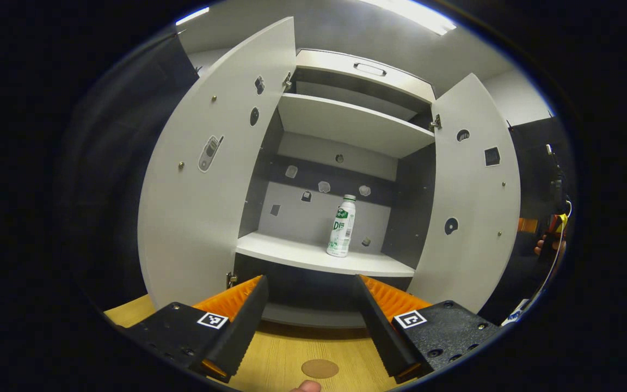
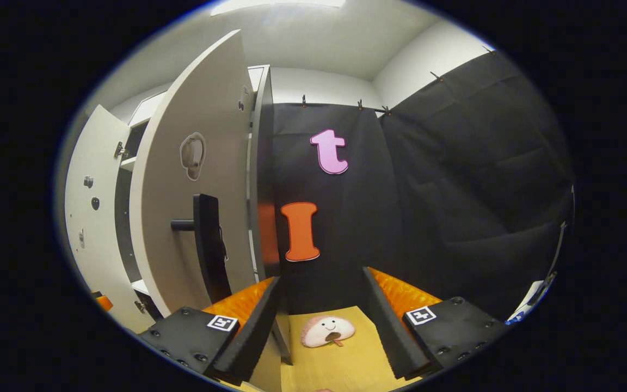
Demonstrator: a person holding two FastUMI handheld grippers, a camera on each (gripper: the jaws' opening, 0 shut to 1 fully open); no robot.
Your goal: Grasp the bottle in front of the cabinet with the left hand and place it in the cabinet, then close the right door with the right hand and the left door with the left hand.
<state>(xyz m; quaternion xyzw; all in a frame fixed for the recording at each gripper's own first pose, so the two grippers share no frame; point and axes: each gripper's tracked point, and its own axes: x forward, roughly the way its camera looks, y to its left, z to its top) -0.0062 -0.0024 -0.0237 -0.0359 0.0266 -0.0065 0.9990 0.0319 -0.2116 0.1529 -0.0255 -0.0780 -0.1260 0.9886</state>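
I see the bottle (image 1: 342, 226) standing upright on the cabinet (image 1: 346, 125) shelf at twelve o'clock ahead of my left gripper (image 1: 311, 318), jaws apart and empty, while my right gripper (image 2: 319, 321), jaws apart, sits beside the right door (image 2: 196, 207).

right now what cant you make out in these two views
- Bottle label: too small to read in the left gripper view.
- Top shelf contents: the shelf board hides them from below.
- Cabinet interior in the right gripper view: the open right door blocks it edge-on.
- Small stickers on the back panel: too small to identify.
- Right gripper distance to the door handle: depth unclear.
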